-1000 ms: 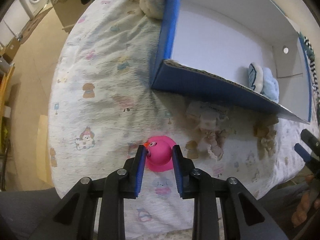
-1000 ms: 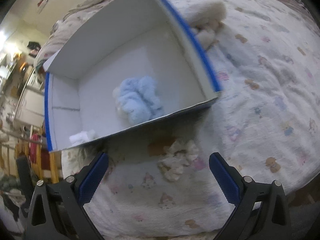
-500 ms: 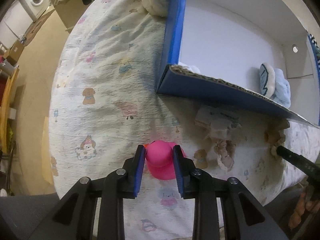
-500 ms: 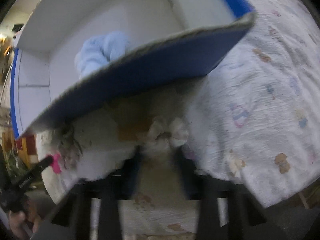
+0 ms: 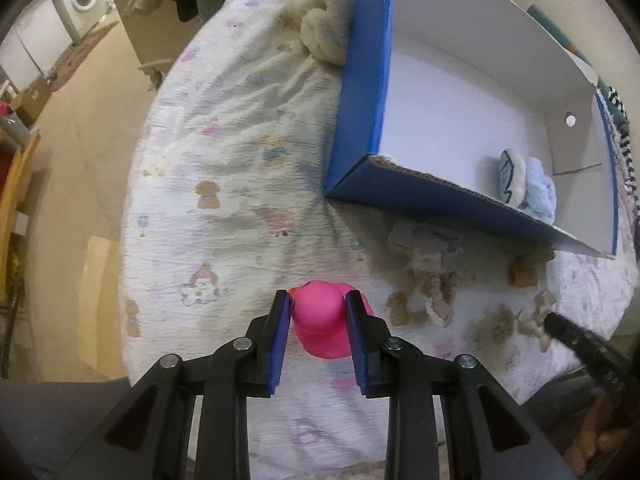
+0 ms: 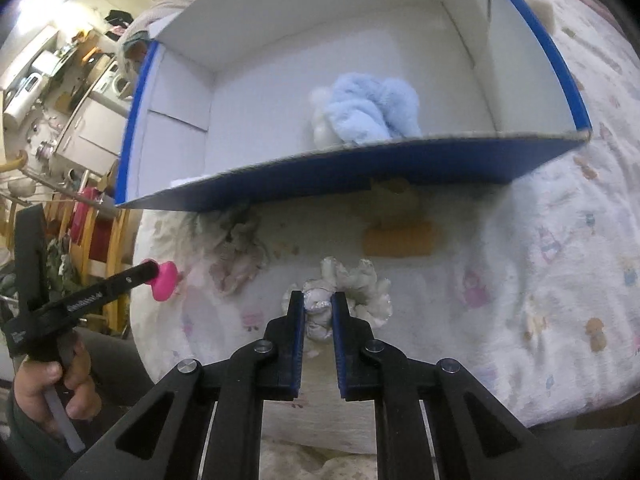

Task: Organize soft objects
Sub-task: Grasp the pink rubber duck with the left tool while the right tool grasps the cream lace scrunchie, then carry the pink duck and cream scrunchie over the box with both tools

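Note:
My left gripper [image 5: 318,307] is shut on a pink soft duck [image 5: 322,322] and holds it just above the printed bedspread [image 5: 224,216]. The duck also shows in the right wrist view [image 6: 165,280]. My right gripper [image 6: 318,304] is shut on a small grey-white plush toy [image 6: 352,286] lying on the bedspread in front of the box. The plush also shows at the right of the left wrist view [image 5: 534,318]. A blue cardboard box [image 5: 360,120] with a white inside holds a light blue fluffy toy [image 6: 372,112], also seen in the left wrist view [image 5: 536,190].
A cream fluffy toy [image 5: 324,34] lies against the box's far outer wall. A beige-grey plush [image 5: 428,252] lies by the box's near wall, also seen in the right wrist view [image 6: 236,256]. The bed edge drops to the floor [image 5: 80,160] on the left.
My right gripper went down in front of the box and shut on the grey-white plush. My left gripper rose slightly with the pink duck held between its fingers.

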The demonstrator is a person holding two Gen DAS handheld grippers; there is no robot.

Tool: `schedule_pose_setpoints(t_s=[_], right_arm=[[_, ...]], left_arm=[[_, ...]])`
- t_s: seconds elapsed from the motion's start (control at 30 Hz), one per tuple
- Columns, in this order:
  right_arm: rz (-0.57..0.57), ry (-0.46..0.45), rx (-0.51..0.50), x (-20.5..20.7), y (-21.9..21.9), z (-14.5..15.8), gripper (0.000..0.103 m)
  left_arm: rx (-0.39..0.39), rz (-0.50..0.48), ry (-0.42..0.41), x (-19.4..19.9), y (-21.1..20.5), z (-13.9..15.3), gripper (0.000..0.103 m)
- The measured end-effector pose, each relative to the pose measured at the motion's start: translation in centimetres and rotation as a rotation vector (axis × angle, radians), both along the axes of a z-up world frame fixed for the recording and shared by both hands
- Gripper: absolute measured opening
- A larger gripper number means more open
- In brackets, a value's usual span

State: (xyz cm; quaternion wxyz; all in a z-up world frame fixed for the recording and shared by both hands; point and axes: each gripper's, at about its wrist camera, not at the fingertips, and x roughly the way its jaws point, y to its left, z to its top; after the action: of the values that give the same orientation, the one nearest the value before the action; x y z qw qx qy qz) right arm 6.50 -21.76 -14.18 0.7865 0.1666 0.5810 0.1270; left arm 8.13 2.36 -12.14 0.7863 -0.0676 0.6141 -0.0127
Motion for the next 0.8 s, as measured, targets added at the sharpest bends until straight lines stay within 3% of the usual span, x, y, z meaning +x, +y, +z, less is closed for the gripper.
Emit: schedule_pose_setpoints(t_s=[0.13,0.37,0.6,0.8], right_arm=[[0.004,-0.024,0.018,0.2,-0.5,0.9,0.015],[0.000,-0.060,0.062,-0.2,-0.7,2.1,0.015],[-0.006,-0.191,0.170,-0.4,-1.0,5.6,0.015],[-0.023,-0.300,0.230,1.1,-1.6,8.6,0.015]], left_arm=[[0.056,-0.005,-0.031,-0.5,0.1,0.8,0.025],[0.070,0.001,-0.043,-1.4,0.0,1.1,0.025],[0.122,-0.030,-0.256,-2.6,-1.8,6.8,0.025],[0.120,-0.051,-0.346,-1.2,-2.9,10.1,0.025]])
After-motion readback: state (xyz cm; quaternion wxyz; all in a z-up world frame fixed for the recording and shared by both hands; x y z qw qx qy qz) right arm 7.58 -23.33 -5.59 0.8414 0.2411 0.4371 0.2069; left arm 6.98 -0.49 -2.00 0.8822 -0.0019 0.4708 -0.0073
